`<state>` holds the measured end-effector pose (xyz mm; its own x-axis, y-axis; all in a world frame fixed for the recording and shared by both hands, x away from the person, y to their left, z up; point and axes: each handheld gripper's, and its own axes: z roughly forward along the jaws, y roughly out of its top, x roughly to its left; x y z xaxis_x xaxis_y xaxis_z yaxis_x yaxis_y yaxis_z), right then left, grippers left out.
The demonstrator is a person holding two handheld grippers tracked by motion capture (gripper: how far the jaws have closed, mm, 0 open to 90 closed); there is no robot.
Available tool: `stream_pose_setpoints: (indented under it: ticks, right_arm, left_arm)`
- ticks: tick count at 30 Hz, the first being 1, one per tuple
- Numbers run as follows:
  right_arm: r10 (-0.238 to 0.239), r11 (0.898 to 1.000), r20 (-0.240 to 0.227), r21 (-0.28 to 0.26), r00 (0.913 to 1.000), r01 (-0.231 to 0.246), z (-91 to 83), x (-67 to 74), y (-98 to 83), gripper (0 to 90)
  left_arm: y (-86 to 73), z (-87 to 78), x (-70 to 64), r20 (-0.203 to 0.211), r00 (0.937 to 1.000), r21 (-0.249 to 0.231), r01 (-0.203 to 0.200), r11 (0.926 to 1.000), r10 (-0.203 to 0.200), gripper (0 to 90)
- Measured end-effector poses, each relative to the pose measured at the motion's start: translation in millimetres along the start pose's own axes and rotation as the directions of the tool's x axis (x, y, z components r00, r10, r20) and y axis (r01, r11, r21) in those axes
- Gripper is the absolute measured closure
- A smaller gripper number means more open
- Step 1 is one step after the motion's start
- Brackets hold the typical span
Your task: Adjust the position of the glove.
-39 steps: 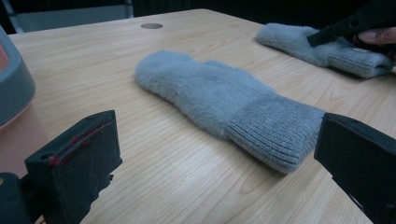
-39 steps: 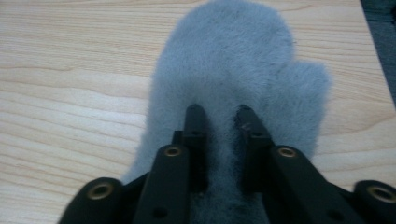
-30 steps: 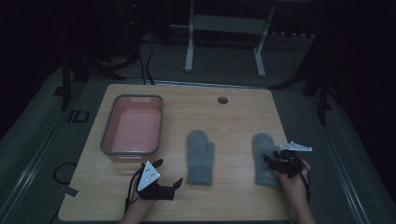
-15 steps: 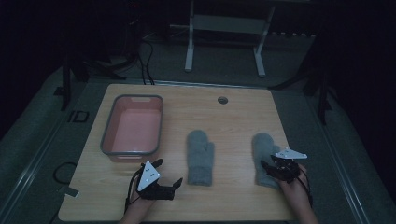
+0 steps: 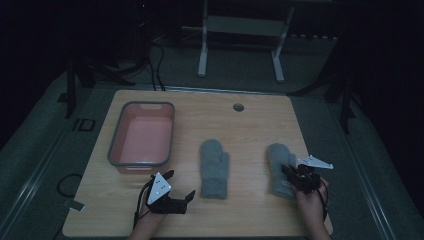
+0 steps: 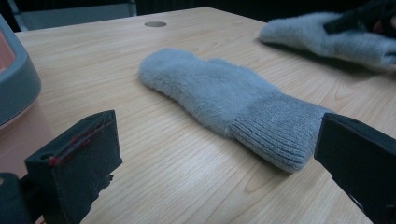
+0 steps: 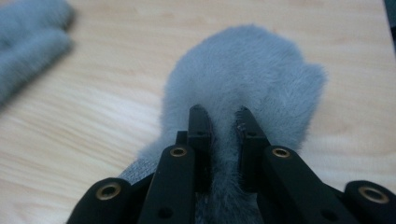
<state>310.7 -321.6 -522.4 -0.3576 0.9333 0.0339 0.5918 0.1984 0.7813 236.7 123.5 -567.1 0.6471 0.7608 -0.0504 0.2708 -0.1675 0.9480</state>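
Note:
Two grey knit mittens lie flat on the wooden table. The middle mitten [image 5: 215,167] [image 6: 224,100] has its cuff toward the front edge. My left gripper [image 5: 181,184] [image 6: 217,140] rests open just left of that cuff, touching nothing. The right mitten [image 5: 278,157] [image 7: 252,70] lies near the table's right side. My right gripper [image 5: 291,173] [image 7: 223,116] is shut on a fold of its fuzzy fabric above the cuff. The left gripper view also shows the right mitten [image 6: 327,39] with the right gripper [image 6: 359,16] on it.
A pink bin with a grey rim [image 5: 112,150] [image 6: 14,79] stands at the left, close behind my left gripper. A small round hole [image 5: 238,107] sits near the table's far edge. Bare wood lies between the mittens and along the front edge.
My right gripper has edged slightly left over the right mitten. The left gripper and both mittens have stayed in place.

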Motion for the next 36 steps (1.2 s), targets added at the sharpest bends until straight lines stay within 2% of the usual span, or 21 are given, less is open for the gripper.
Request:
stream_pose_setpoints:
  ticks: [5, 8, 13, 19, 25, 28, 32, 34, 36]
  right_arm:
    - [0.025, 0.998, -0.015, -0.051, 0.9996, -0.026, -11.3, 18.2, 21.6, 80.2]
    - [-0.003, 0.997, -0.011, -0.072, 0.9999, 0.002, -16.9, 35.8, 34.8, 80.4]
    - [-0.029, 0.995, -0.045, -0.097, 0.9986, 0.025, -20.3, 63.2, 53.6, 80.4]
    - [-0.033, 0.989, -0.113, -0.146, 0.9931, 0.017, -18.7, 97.9, 73.3, 80.3]
    - [-0.045, 0.990, -0.176, -0.138, 0.9833, 0.021, -4.1, 136.3, 80.3, 80.3]
    - [-0.052, 0.991, -0.190, -0.132, 0.9804, 0.027, 1.7, 152.1, 81.0, 80.3]
    - [-0.053, 0.993, -0.219, -0.115, 0.9744, 0.028, 10.4, 168.5, 80.2, 80.2]
    - [-0.064, 0.994, -0.210, -0.103, 0.9755, 0.043, 15.2, 176.9, 79.1, 80.2]
    - [-0.049, 0.996, -0.225, -0.087, 0.9731, 0.030, 19.0, 181.6, 78.1, 80.2]
  left_arm:
    - [0.0, -0.7, 0.1, -0.003, 1.0000, -0.001, 0.001, 1.0000, -0.001, 0.7]
    - [0.2, -1.0, 0.2, -0.002, 1.0000, -0.002, 0.002, 1.0000, -0.002, 0.7]
    - [0.5, -1.8, 0.6, -0.002, 1.0000, -0.002, -0.004, 1.0000, 0.004, 0.7]
    - [0.6, -1.8, 0.9, -0.005, 1.0000, -0.002, -0.003, 1.0000, 0.003, 0.7]
    - [1.0, -2.9, 1.3, -0.007, 1.0000, -0.005, -0.005, 1.0000, 0.005, 0.7]
    - [1.1, -3.3, 1.0, -0.005, 1.0000, -0.008, -0.002, 1.0000, 0.002, 0.7]
    - [1.4, -4.0, 0.9, -0.001, 1.0000, -0.009, -0.006, 0.9999, 0.006, 0.7]
    - [1.5, -4.2, 1.0, 0.000, 1.0000, -0.010, -0.005, 0.9999, 0.005, 0.7]
    - [1.6, -4.3, 1.2, 0.002, 1.0000, -0.010, -0.004, 0.9999, 0.004, 0.7]
